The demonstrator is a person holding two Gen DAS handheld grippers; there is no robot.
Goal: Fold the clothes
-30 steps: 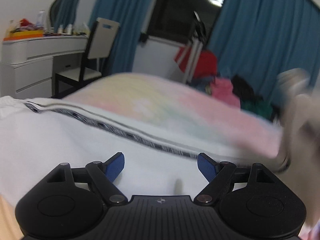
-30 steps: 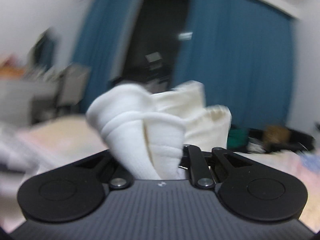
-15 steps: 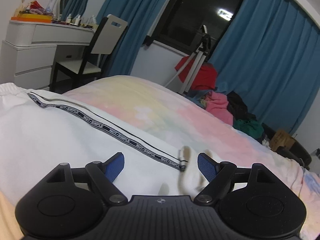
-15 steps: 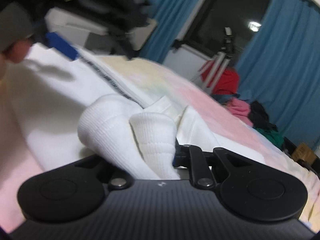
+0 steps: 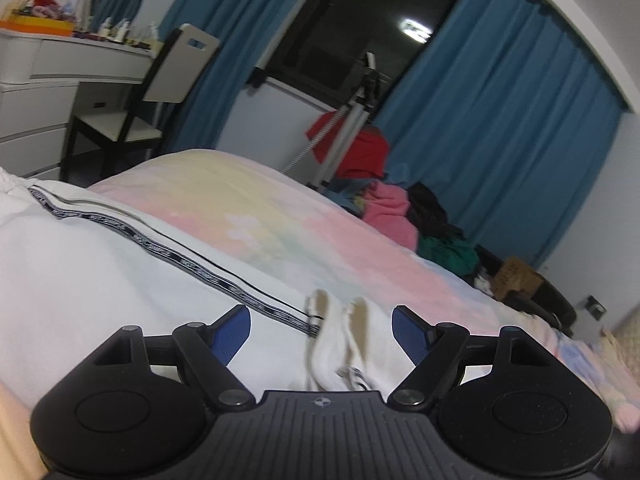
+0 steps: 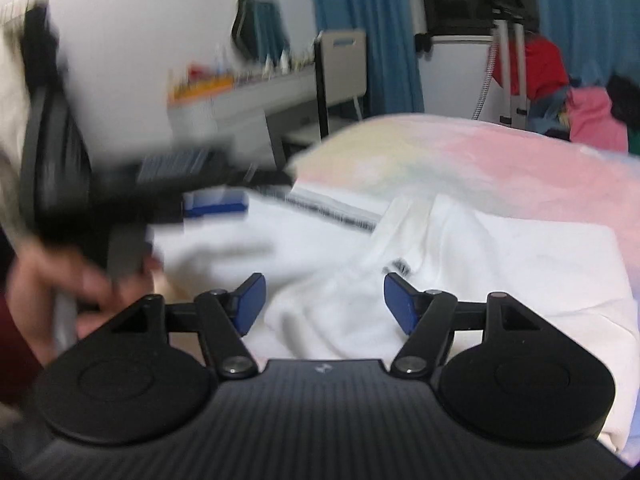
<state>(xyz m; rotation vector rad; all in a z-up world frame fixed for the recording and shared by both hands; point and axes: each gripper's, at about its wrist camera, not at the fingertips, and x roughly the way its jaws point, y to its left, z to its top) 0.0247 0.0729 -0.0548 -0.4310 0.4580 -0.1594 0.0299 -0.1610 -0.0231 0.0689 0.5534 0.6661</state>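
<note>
A white garment with a black patterned side stripe lies on the pastel bed. Its ribbed cuff lies bunched between the jaws of my left gripper, which is open and holds nothing. In the right wrist view the same garment lies partly folded over itself. My right gripper is open above it and empty. The left gripper and the hand holding it show blurred at the left of the right wrist view.
A white dresser and a chair stand beyond the bed at left. A tripod and a pile of coloured clothes sit by the blue curtains. A cardboard box is on the floor at right.
My right gripper has opened and let go of the white cuff it held, which now lies on the garment. The left gripper has stayed open and shifted slightly.
</note>
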